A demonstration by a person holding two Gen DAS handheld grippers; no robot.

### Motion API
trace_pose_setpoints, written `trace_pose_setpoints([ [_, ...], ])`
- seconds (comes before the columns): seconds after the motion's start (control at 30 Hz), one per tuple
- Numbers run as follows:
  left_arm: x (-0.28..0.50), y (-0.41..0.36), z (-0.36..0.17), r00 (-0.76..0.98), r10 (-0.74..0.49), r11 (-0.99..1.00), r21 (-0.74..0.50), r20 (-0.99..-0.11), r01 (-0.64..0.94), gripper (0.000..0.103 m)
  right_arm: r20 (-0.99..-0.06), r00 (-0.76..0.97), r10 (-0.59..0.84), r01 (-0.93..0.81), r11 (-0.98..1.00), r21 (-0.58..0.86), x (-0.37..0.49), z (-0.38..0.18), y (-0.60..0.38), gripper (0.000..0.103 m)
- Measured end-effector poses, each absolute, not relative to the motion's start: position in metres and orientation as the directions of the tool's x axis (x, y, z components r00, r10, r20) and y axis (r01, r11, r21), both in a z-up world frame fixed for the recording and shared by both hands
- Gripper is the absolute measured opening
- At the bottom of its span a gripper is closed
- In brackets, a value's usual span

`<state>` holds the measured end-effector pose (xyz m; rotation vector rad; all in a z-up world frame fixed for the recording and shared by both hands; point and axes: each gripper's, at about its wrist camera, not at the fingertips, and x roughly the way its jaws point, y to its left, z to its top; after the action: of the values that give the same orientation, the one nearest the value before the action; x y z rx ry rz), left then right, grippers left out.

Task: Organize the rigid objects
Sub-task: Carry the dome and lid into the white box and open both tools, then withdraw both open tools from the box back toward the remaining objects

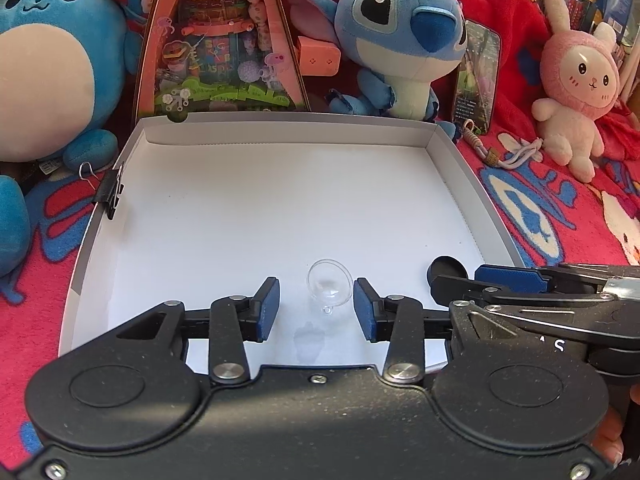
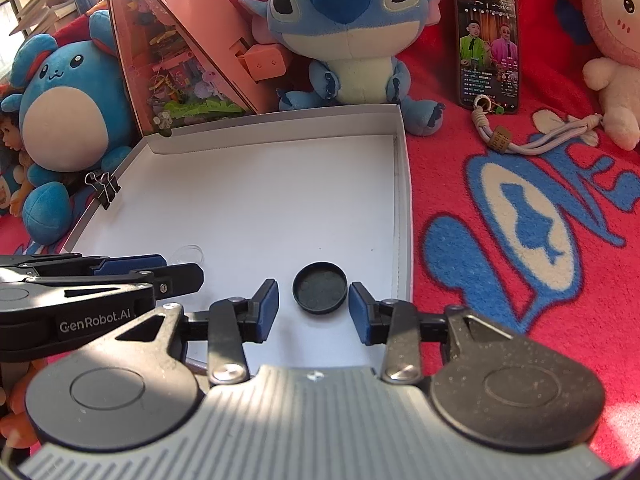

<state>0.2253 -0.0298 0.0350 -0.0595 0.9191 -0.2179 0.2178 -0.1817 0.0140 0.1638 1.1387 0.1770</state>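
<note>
Hovering over the white cardboard box lid (image 1: 280, 208), I have both tongs pointed down into it. My left tongs (image 1: 316, 310) are released: the blue pads (image 1: 269, 308) stand apart with a small clear plastic dome (image 1: 330, 284) lying between them on the lid's floor, just beside the right-hand pad, and I cannot tell whether it touches that pad. My right tongs (image 2: 313, 306) are released too, their jaws apart on either side of a round black cap (image 2: 319, 288) that rests open side up near the lid's right wall, touching neither pad. The two tongs sit side by side, the left one just beside the right in the right wrist view. A black binder clip (image 1: 110, 194) grips the lid's left wall. Behind the lid a blue plush (image 2: 344, 28) sits on the red blanket (image 2: 500, 280), with a phone (image 2: 489, 44) propped to its right.
</note>
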Motion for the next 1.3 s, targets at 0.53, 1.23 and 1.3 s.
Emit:
trace_pose_setpoints([
  [0.53, 0.16, -0.01, 0.069, 0.664, -0.244, 0.969, -0.148, -0.706, 0.199, 0.073, -0.827, 0.509, 0.239, -0.163, 0.97, 0.18, 0.176, 0.046, -0.182, 0.086],
  [1.23, 0.073, -0.005, 0.069, 0.728, -0.268, 0.962, -0.13, -0.631, 0.242, 0.083, -0.732, 0.646, 0.214, -0.192, 0.975, 0.115, 0.098, 0.071, -0.189, 0.097],
  [1.3, 0.067, -0.004, 0.067, 0.729, -0.271, 0.961, -0.128, -0.628, 0.247, 0.083, -0.726, 0.652, 0.219, -0.193, 0.974, 0.12, 0.091, 0.071, -0.19, 0.098],
])
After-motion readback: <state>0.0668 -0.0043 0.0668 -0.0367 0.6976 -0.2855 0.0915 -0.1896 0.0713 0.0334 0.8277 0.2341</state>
